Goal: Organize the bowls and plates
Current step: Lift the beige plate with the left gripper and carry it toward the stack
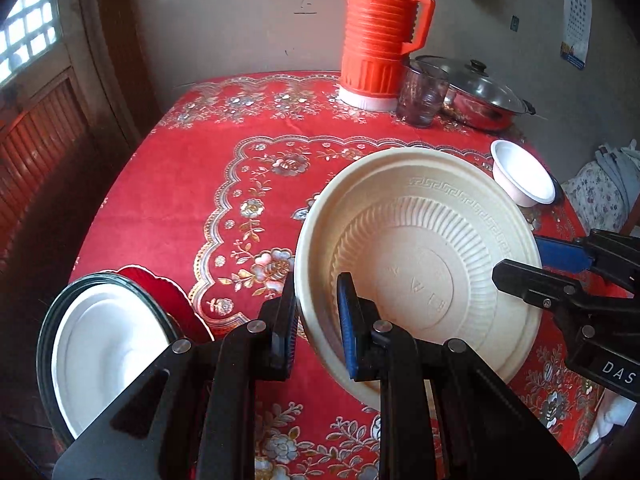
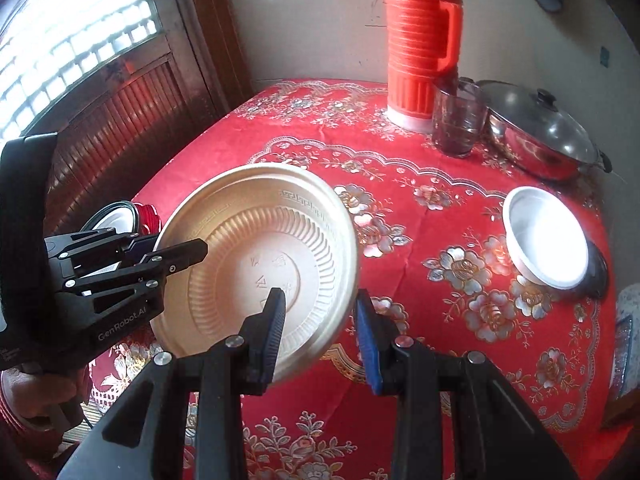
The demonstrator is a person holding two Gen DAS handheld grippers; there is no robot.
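Cream plate (image 1: 416, 264): held up off the table, tilted, its ribbed underside with embossed characters turned toward me; it sits between my two sets of jaws.
Left jaws (image 1: 318, 320): nearly shut, pinching the plate's rim on its near left edge, one pad outside the rim and the blue pad (image 1: 348, 324) on the ribbed side.
Right jaws (image 2: 320, 332): partly open; the left pad lies against the plate's underside and the blue right pad stands just outside the rim, and I cannot tell whether that pad presses it.
White bowl (image 2: 546, 236): ahead and to the right of my right jaws, standing on the table, resting on something dark.
White plate in a dark-rimmed dish (image 1: 104, 356): to the left of my left jaws, at the table's near left corner, beside a red scalloped piece (image 1: 160, 292).
Table (image 1: 192, 184): under both jaws, covered with a red floral cloth.
Orange thermos (image 1: 380, 32): far ahead, at the table's back edge by the wall.
Glass cup (image 1: 422, 94): just right of the thermos, touching or nearly so.
Steel pot with glass lid (image 1: 480, 92): right of the cup, at the far right corner.
Person's hand (image 2: 36, 396): low left of my right jaws, gripping the handle of the left tool.
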